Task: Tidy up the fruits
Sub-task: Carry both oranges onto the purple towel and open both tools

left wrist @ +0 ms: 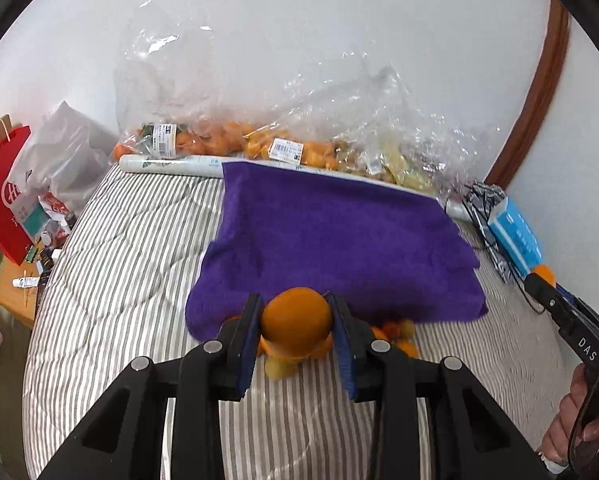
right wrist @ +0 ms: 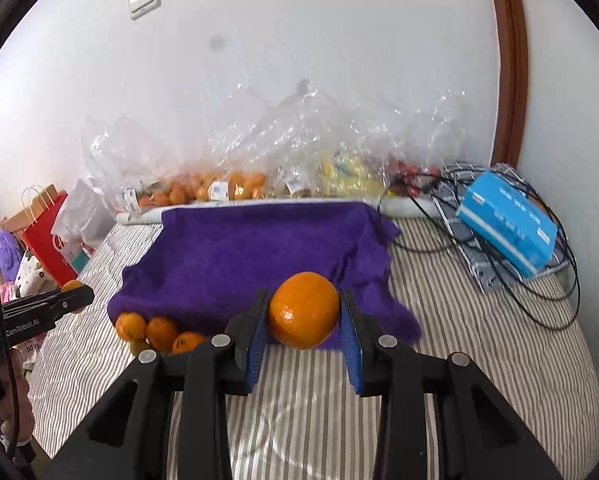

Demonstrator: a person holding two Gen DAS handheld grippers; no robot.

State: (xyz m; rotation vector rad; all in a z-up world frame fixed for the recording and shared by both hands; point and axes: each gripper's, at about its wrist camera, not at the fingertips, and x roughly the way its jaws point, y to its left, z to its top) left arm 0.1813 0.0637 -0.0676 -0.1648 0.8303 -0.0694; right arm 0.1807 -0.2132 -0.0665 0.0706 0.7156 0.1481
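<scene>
- Two hand-held grippers, each carrying one orange, above a striped bed with a purple towel [left wrist: 339,236] spread across its middle.
- The left gripper [left wrist: 295,324] has its jaws pinching an orange [left wrist: 296,322] by its sides; the fruit sits square between the pads, clear of the bed.
- The right gripper [right wrist: 304,316] likewise pinches a second orange [right wrist: 304,310], held just in front of the towel's near edge.
- The towel lies straight ahead of both grippers, its long axis running left to right; neither hand looks clearly nearer.
- A loose heap of small oranges [right wrist: 155,332] rests on the bed at the towel's near edge, below the left gripper; three show plainly, with more half hidden.
- Clear plastic bags [left wrist: 227,140] of more fruit line the wall behind.
- One blue box [right wrist: 507,224] lies at the right on tangled cables.
</scene>
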